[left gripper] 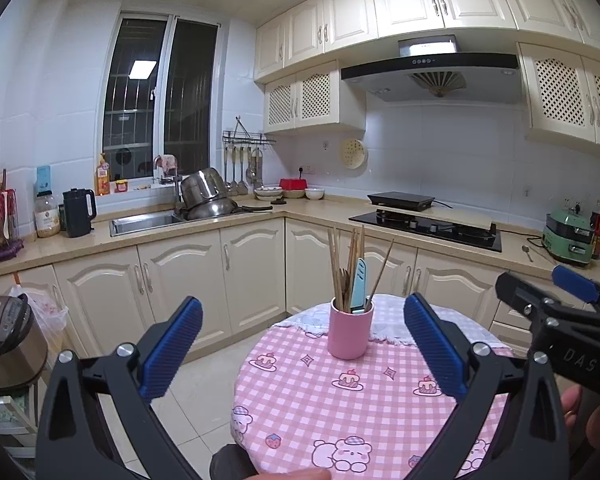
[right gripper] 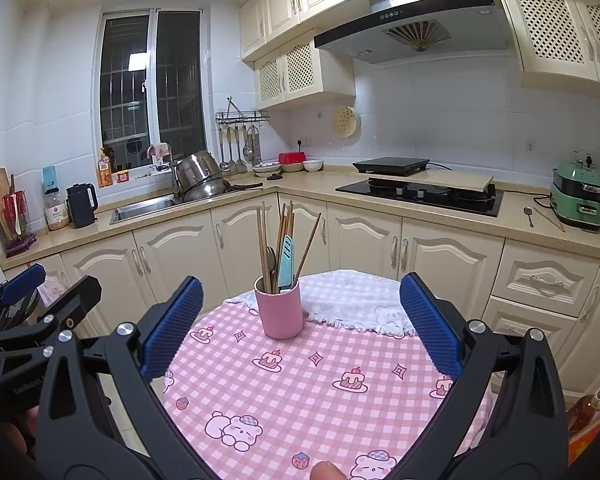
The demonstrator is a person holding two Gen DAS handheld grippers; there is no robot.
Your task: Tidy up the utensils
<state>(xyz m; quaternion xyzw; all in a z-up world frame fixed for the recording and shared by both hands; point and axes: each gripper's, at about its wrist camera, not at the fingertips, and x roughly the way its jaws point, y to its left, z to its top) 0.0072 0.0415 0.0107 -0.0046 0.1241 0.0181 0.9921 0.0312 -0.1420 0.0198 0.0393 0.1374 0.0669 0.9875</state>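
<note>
I see a pink cup (left gripper: pixel 348 334) standing straight up on a round table (left gripper: pixel 340 420) with a pink checked cloth. The cup sits near the far side of the table, just in front of a white cloth (right gripper: pixel 360 300) that lies over the far edge.

The cup is full of tall things. Wooden chopsticks (right gripper: pixel 265 240) stand in it with their long way going up and down, tips in the cup and tops in the air. One chopstick (right gripper: pixel 310 242) leans up and to the right of the cup. A light blue flat tool (right gripper: pixel 286 262) stands among them, also pointing up. A spoon (right gripper: pixel 271 258) peeks out low beside it.

My left gripper (left gripper: pixel 302 350) hangs above the near side of the table, its two blue pads spread wide with nothing between them. The cup shows in the gap, farther away and not touching. My right gripper (right gripper: pixel 300 326) is the same: pads wide apart, holding nothing, with the cup ahead of it.

Far behind the cup, on the counter (right gripper: pixel 512 216), a second spoon (right gripper: pixel 528 215) lies flat next to a green cooker (right gripper: pixel 579 200).
</note>
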